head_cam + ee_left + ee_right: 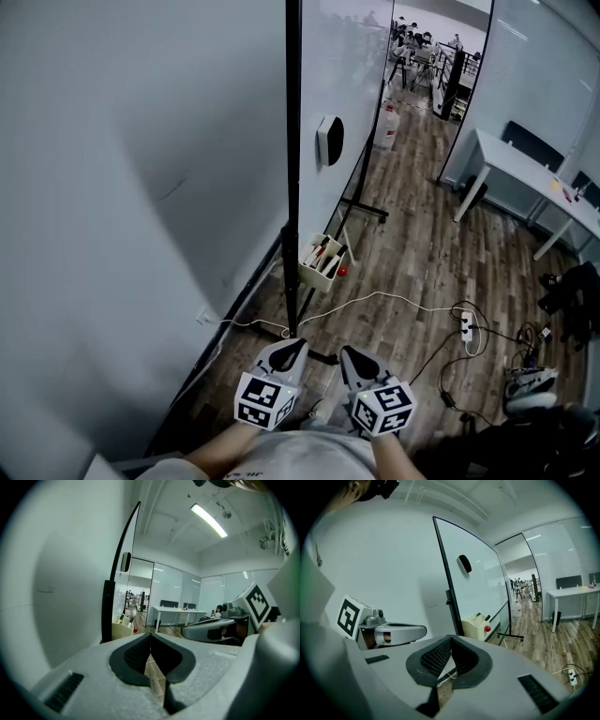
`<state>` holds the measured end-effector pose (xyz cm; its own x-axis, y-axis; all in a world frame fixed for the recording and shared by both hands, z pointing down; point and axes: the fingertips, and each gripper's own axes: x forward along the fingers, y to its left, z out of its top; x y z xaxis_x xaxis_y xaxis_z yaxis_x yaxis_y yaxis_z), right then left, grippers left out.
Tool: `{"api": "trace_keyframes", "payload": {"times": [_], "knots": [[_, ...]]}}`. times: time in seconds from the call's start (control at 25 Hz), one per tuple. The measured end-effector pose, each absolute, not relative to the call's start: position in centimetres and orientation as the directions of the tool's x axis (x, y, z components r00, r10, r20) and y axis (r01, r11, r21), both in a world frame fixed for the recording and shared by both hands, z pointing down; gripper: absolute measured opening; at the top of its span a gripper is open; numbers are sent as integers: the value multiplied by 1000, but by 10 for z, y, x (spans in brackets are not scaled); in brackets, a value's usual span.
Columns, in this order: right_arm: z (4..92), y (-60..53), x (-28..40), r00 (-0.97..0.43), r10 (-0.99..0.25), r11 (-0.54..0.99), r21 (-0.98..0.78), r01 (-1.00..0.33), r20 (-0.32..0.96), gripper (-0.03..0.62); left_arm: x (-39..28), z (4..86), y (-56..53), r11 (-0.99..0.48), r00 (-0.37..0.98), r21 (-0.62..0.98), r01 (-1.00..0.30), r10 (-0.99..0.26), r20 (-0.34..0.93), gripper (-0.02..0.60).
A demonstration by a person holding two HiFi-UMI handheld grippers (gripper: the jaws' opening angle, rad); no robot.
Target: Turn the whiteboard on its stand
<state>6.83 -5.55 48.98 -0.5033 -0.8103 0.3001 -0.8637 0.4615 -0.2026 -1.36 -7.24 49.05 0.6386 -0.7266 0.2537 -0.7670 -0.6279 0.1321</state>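
Observation:
The whiteboard (339, 75) stands nearly edge-on ahead of me, its black side frame (292, 159) running up the middle of the head view. A black eraser (330, 141) sticks to its face, and a beige marker box (323, 262) hangs at its lower edge. My left gripper (286, 350) and right gripper (357, 357) are side by side low in that view, short of the stand's foot. Both are shut and hold nothing. The left gripper view has its closed tips (150, 634) below the frame (123, 559). The right gripper (451, 637) faces the board (476, 588).
A plain white wall (141, 187) fills the left. A white cable and power strip (466, 326) lie on the wood floor. A white table (525, 173) stands at the right, dark bags (572, 291) beside it. A water bottle (386, 127) sits beyond the board.

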Motion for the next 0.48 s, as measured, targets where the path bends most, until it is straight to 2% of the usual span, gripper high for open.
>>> {"api": "trace_keyframes", "payload": {"times": [0.48], "knots": [[494,-94,104,-561,-776,516,-222,-827,288,6,13,494,-108,-555,565,118,-823,-780,267,11]]}}
